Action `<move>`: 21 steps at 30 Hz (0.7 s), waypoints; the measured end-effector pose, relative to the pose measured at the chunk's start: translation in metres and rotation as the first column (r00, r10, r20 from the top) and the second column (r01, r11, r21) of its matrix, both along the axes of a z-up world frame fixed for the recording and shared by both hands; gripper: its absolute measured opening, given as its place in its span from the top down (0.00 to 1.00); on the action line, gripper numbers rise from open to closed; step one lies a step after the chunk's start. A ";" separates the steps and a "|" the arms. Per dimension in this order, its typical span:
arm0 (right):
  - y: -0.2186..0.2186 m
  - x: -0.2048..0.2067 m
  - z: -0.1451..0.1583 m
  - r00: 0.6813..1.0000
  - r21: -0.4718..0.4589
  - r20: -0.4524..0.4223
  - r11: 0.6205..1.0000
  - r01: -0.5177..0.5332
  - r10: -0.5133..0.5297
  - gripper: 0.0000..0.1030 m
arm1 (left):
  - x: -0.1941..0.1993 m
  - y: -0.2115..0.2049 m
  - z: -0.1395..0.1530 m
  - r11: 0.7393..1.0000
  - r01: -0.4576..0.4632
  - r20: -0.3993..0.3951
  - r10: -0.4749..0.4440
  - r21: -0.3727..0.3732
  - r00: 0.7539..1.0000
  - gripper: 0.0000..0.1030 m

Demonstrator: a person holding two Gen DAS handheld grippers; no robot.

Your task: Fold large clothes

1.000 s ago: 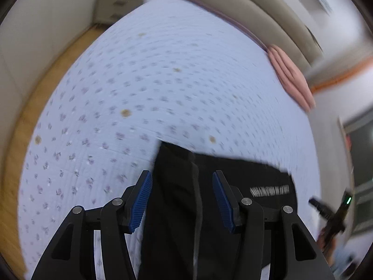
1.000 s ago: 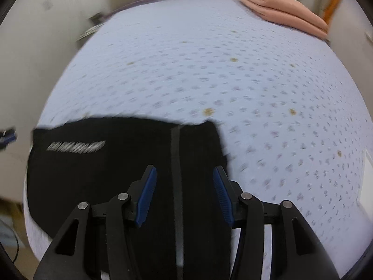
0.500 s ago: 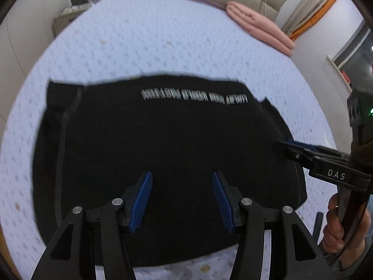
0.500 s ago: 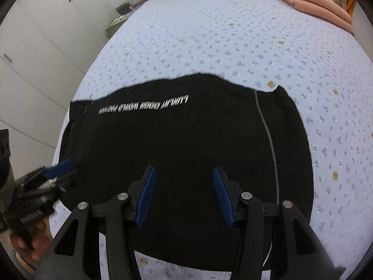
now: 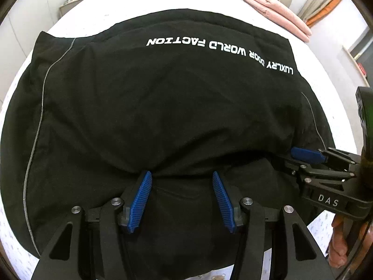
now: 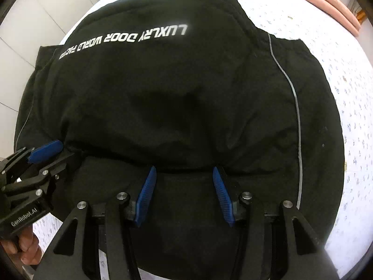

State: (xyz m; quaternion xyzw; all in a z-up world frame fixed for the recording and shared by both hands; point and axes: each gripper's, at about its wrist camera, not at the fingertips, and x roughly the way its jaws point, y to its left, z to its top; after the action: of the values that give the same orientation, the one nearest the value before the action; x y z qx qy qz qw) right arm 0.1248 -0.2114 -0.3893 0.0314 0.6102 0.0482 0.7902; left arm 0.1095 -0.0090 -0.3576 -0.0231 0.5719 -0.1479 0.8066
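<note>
A large black garment (image 5: 163,107) with white lettering and thin grey piping lies spread on the bed, a folded upper layer over a lower one; it also fills the right wrist view (image 6: 177,98). My left gripper (image 5: 181,177) is open, its blue pads at the near edge of the folded layer. My right gripper (image 6: 183,172) is open at the same edge further right. Each gripper shows in the other's view: the right one (image 5: 305,155) at the garment's right side, the left one (image 6: 44,151) at its left side.
The bed has a white sheet with small floral print (image 6: 338,53). Folded pink bedding (image 5: 277,7) lies at the far end by the headboard. A bedside table (image 5: 77,0) stands at the far left. White wardrobe doors (image 6: 30,23) are on the left.
Both grippers have swung from the garment's outer ends to its near edge and moved in close. The garment now fills both views. Both stay open.
</note>
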 end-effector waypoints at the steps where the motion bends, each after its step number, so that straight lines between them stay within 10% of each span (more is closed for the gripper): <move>1: -0.001 0.001 0.003 1.000 0.004 -0.010 1.000 -0.005 0.005 0.49 | -0.001 0.002 0.004 1.000 0.004 -0.002 -0.004 -0.006 1.000 0.45; 11: -0.006 0.057 0.083 0.987 0.079 0.162 0.997 -0.009 -0.004 0.47 | 0.029 0.040 0.073 0.993 -0.072 0.085 0.081 -0.098 0.993 0.45; 21: 0.005 0.119 -0.003 0.999 0.031 0.022 0.998 0.047 -0.048 0.47 | 0.081 0.048 0.012 0.987 -0.160 -0.010 0.160 0.029 0.987 0.41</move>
State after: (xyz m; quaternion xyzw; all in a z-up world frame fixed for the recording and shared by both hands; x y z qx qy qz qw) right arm 0.2438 -0.2069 -0.3927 0.0575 0.5995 0.0390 0.7973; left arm 0.1908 0.0387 -0.3461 -0.0585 0.5753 -0.0745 0.8125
